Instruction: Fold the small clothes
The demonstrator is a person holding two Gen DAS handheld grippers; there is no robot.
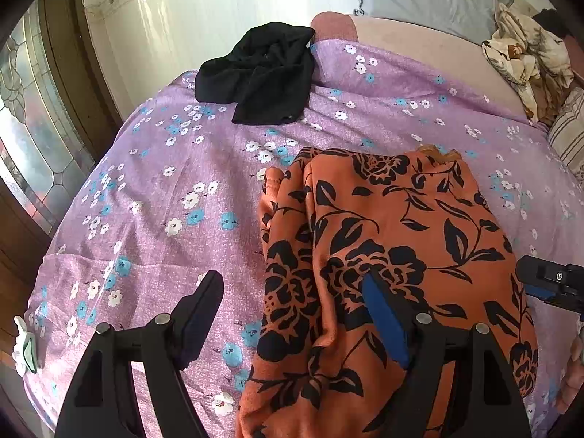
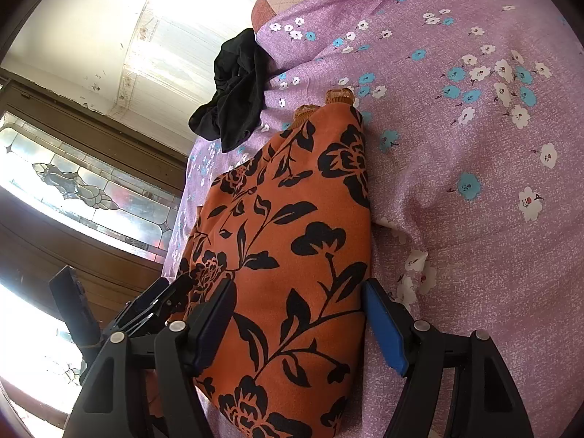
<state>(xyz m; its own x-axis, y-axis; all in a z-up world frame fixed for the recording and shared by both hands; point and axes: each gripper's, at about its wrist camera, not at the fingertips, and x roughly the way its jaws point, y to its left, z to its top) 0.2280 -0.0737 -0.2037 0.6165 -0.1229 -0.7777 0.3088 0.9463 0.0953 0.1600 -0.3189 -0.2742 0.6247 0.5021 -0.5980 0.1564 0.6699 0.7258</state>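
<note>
An orange garment with black flowers (image 1: 383, 241) lies folded lengthwise on the purple flowered bedsheet (image 1: 164, 219). My left gripper (image 1: 292, 299) is open and straddles the garment's left edge: its blue right pad rests over the cloth, its left finger hangs over bare sheet. My right gripper (image 2: 299, 314) is open at the near end of the same garment (image 2: 292, 237), with the cloth lying between its fingers and the right pad at the cloth's right edge. A crumpled black garment (image 1: 259, 76) (image 2: 233, 98) sits at the far edge of the bed.
A stained-glass door (image 1: 33, 138) (image 2: 91, 189) stands left of the bed. Bundled printed cloth (image 1: 525, 58) and a striped pillow (image 1: 569, 131) lie far right. A white hair clip (image 1: 25, 350) sits on the sheet's near-left corner. The right gripper (image 1: 547, 281) shows at the frame's right edge.
</note>
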